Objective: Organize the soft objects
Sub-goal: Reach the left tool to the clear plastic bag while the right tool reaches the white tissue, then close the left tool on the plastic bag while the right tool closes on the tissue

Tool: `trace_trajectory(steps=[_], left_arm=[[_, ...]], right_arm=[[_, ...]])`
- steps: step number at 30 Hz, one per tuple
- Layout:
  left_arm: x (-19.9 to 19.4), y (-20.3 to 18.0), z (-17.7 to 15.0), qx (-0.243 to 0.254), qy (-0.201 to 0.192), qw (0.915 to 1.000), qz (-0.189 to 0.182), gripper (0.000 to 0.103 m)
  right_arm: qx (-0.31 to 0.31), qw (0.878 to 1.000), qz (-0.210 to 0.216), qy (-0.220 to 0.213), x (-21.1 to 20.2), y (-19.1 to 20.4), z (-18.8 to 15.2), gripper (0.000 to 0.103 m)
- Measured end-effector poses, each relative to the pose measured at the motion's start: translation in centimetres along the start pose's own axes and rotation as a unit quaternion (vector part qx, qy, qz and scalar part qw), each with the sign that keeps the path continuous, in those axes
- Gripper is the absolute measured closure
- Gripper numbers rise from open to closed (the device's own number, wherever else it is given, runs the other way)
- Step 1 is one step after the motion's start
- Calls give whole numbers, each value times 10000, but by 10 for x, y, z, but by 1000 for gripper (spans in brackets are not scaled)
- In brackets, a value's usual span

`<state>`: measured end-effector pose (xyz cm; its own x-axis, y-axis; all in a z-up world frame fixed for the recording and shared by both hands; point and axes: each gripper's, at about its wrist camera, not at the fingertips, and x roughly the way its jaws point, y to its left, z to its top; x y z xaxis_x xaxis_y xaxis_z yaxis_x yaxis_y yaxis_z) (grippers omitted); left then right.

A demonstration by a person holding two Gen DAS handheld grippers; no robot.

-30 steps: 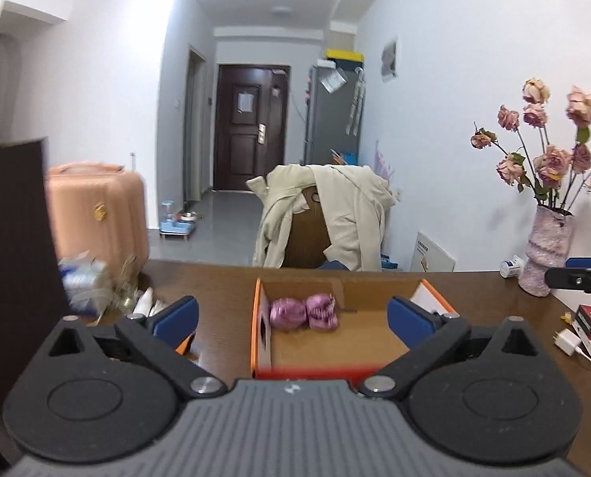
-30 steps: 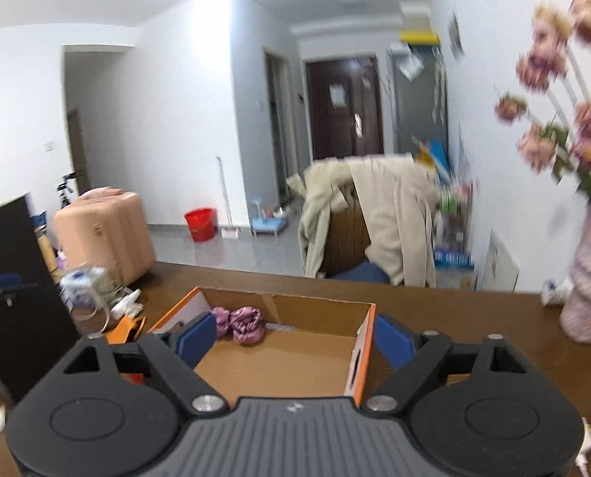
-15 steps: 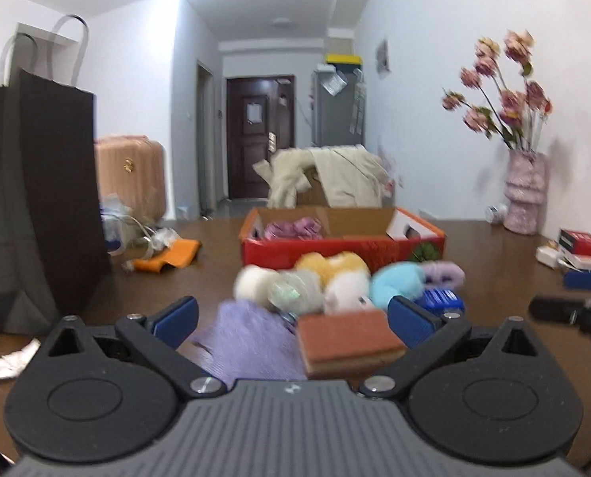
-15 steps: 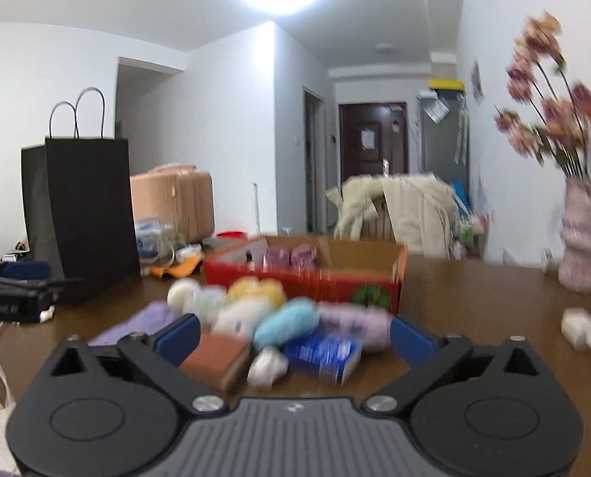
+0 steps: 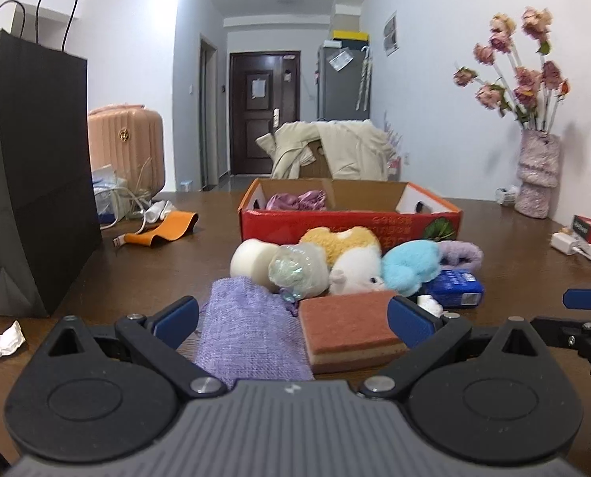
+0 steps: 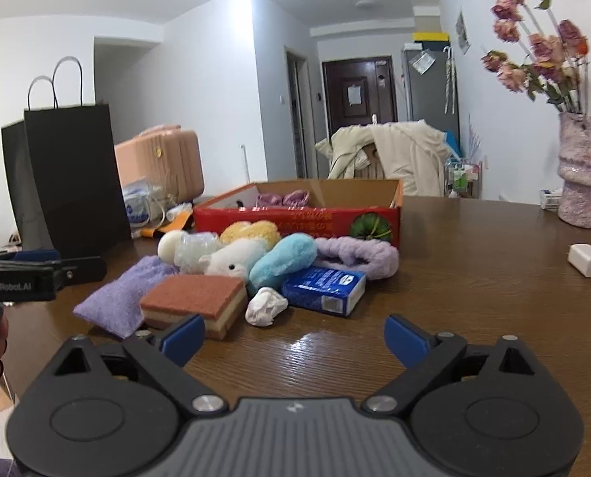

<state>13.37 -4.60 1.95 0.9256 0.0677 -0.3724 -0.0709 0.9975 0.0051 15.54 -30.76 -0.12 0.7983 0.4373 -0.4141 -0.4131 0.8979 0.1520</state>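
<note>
So both grippers low over the table, soft stuff piled in front of the red box (image 5: 347,224), nothing picked yet.

L gripper (image 5: 291,312): jaws wide apart, nothing clamped; purple pouch (image 5: 247,330) and sponge (image 5: 347,326) both sit between the pads, side by side. R gripper (image 6: 293,338): jaws just narrowed a bit but apart w/ only bare table (image 6: 474,278) between them, pile ahead and to its left. Box holds only pink fabric (image 5: 295,200) at the back; plush toy (image 5: 347,254), blue puff (image 5: 408,264), purple band (image 6: 355,254), white wad (image 6: 265,306), tissue pack (image 6: 325,284) all on the table. Risks imo: L closing now likely nips pouch + sponge together, or squeezes sponge off-centre so it pops out. Pile is interlocked, so pulling one drags neighbours. Grippers near each other, clash possible if both go for the sponge.
</note>
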Motion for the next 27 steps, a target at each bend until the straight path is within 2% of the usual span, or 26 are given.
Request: trace_trajectory(steps=[3,6,8,10,12,20,22,24,25,27], left_arm=[[16,3,4,-49,66,10000,9,0],[35,7,9,-63,147,9999,-20,2],[49,8,13,-51,209,9998,-54,12],[64,9,17,-54,304,9995,-94,28],[81,12,21,-97,446,9988,-196,35],[137,20,36,-292,897,9944,-472,40],[146,21,36,-321,978,9934,-509,56],[152,22,35,-361,1053,9921,-572,66],[153,23,34,-401,1050,9918,-613,72],[154,24,35,-487,1050,9910,-667,76]], right_arm=[[-2,9999,78,127,15,5,3,11],[21,9997,75,213,28,6,5,17],[85,9994,86,317,40,6,8,22],[136,9991,92,398,52,6,11,30],[189,9985,123,495,66,7,15,37],[277,9964,209,776,116,14,25,55],[307,9957,197,850,126,14,26,64],[350,9947,246,936,132,15,25,73],[369,9944,268,955,134,14,25,73],[369,9943,283,961,135,15,24,76]])
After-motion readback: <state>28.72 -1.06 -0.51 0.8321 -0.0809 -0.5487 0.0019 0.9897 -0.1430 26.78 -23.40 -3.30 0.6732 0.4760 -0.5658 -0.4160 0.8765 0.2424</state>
